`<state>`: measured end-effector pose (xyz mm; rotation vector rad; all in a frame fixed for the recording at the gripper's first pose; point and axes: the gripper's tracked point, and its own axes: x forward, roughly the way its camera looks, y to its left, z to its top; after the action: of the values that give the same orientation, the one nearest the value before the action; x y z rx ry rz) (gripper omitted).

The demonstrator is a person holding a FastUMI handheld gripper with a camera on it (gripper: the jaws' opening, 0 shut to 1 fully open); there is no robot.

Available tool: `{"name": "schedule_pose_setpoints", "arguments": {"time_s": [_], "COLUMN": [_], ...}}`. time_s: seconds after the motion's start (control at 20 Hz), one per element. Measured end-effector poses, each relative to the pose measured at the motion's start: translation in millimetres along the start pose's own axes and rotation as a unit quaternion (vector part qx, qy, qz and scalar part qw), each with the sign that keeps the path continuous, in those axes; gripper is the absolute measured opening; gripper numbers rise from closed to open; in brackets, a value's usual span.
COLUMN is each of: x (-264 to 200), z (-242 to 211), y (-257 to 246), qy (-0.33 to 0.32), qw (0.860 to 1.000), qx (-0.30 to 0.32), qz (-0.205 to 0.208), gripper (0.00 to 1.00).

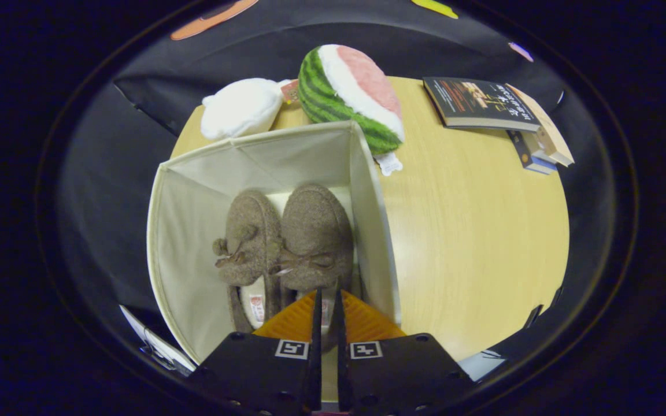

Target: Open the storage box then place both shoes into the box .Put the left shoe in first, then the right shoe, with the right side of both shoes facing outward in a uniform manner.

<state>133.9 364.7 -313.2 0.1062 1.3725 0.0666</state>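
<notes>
1. 2 shoes, the left shoe (250,242) and right shoe (314,240), sat side by side inside the open storage box (188,231).
2. Your gripper (327,300) hovered above the right shoe's heel, fingers nearly closed, grasping nothing.

A staged booth set up to look like a home corner: black cloth hangs behind a round wooden counter (472,231), where household bits sit about, a watermelon-slice plush (344,92), a white plush (240,107), a stack of books (495,107), and a fabric storage box (188,231) holding slippers (287,242).
</notes>
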Motion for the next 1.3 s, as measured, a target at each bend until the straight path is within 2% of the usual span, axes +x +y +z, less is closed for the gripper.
{"name": "schedule_pose_setpoints", "arguments": {"time_s": [0.1, 0.2, 0.3, 0.35, 0.5, 0.55, 0.75, 0.9, 1.15, 1.3], "x": [-8, -17, -33, -42, -72, -83, -140, -195, -281, -327], "z": [-3, -3, -5, -6, -9, -11, -14, -9, -11, -17], "y": [4, 5, 10, 10, 7, 3, -25, -59, -140, -187], "qy": [-0.004, -0.016, -0.029, -0.037, -0.070, -0.084, -0.148, -0.217, -0.338, -0.414], "qw": [1.000, 1.000, 0.999, 0.998, 0.994, 0.992, 0.985, 0.973, 0.940, 0.910], "qx": [-0.009, -0.022, -0.029, -0.034, -0.061, -0.070, -0.076, -0.063, -0.031, -0.026], "qz": [0.007, 0.012, 0.032, 0.039, 0.057, 0.059, 0.047, 0.042, 0.033, 0.029], "gripper": [0.23, 0.29, 0.46, 0.62, 0.86, 0.97, 0.97, 0.96, 0.96, 0.96]}}
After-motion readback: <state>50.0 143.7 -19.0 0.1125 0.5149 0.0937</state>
